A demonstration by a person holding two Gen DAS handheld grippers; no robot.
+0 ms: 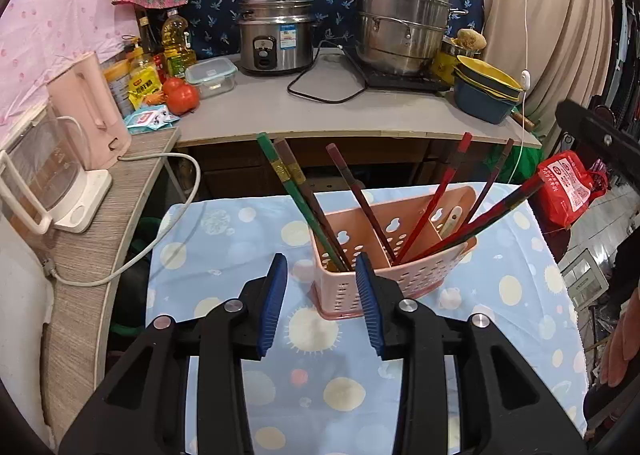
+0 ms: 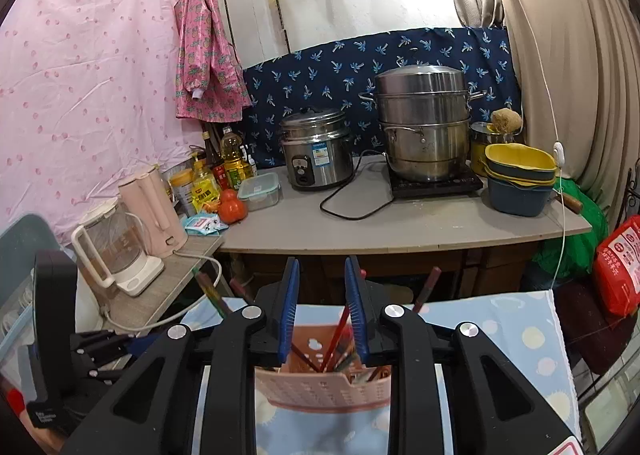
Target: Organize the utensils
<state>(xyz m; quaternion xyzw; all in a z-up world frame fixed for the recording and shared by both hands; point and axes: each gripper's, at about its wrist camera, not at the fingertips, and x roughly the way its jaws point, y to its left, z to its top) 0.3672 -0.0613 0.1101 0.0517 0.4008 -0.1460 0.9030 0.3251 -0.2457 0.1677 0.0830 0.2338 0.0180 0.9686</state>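
While both pairs of fingers stand released and empty, left gripper (image 1: 322, 295) hovers over the worktop's near edge, right gripper (image 2: 322, 309) above the pink perforated plastic utensil caddy (image 1: 384, 275) mid-worktop. Mixed lacquered chopsticks (image 1: 430, 199) lean splayed inside. Sorting looks nearly done; next likely tidying stray sticks, needing a narrow pinch.

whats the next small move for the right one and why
Probably lower the right hand-held gripper a little and close on the red chopstick that stands between its open jaws, above the pink basket. It grips nothing yet.
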